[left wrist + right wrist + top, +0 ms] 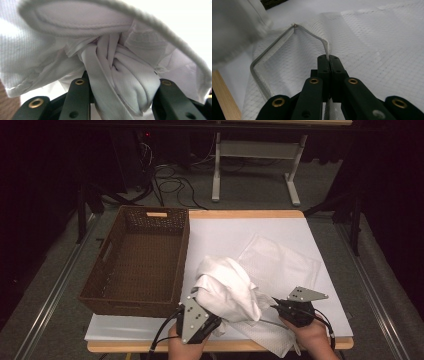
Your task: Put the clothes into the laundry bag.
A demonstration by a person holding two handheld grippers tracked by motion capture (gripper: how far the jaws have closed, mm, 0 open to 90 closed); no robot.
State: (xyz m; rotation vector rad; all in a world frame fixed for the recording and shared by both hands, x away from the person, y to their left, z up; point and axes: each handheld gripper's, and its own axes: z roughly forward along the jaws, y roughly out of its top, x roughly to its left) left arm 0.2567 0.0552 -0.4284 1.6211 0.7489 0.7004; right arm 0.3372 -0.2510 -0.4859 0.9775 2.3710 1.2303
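Your left claw (212, 320) grips a bunched white cloth (227, 287), lifted near the front edge of the surface (225, 227). Your right claw (328, 58) pinches the mesh bag's (362, 50) zipper edge there. Next, hold the bag open and push the cloth in.

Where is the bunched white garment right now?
In the high view the white garment hangs bunched in the left gripper at the table's near edge, right of the brown basket and above the mesh bag.
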